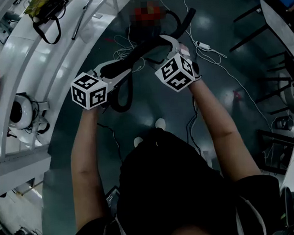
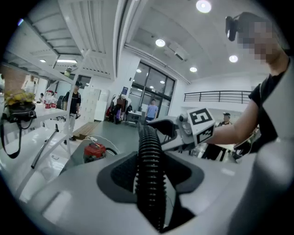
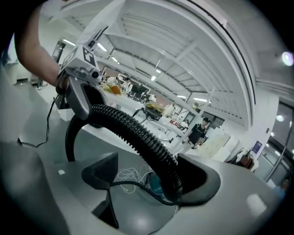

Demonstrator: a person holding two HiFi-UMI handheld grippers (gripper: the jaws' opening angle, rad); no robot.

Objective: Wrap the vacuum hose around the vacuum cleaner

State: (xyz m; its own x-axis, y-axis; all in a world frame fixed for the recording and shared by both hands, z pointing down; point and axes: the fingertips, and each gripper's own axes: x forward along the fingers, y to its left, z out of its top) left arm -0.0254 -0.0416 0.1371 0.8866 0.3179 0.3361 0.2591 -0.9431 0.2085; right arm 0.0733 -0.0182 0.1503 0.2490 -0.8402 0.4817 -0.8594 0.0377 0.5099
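A black ribbed vacuum hose (image 1: 141, 48) stretches between my two grippers, and a loop of it hangs down below the left one. The red vacuum cleaner (image 1: 148, 14) sits on the floor beyond them, also in the left gripper view as the vacuum cleaner (image 2: 94, 150). My left gripper (image 1: 119, 67) is shut on the hose (image 2: 149, 151), which runs straight out between its pads. My right gripper (image 1: 158, 44) is open: the hose (image 3: 138, 131) rests against its right-hand pad (image 3: 197, 176), while the left-hand pad (image 3: 98, 170) stands apart from it.
White curved benches (image 1: 57, 60) run along the left, with a black bag (image 1: 47, 13) on one. White cables (image 1: 210, 55) trail over the dark floor near the vacuum cleaner. Dark chairs and a table (image 1: 276, 25) stand at the right. People stand far off in the hall.
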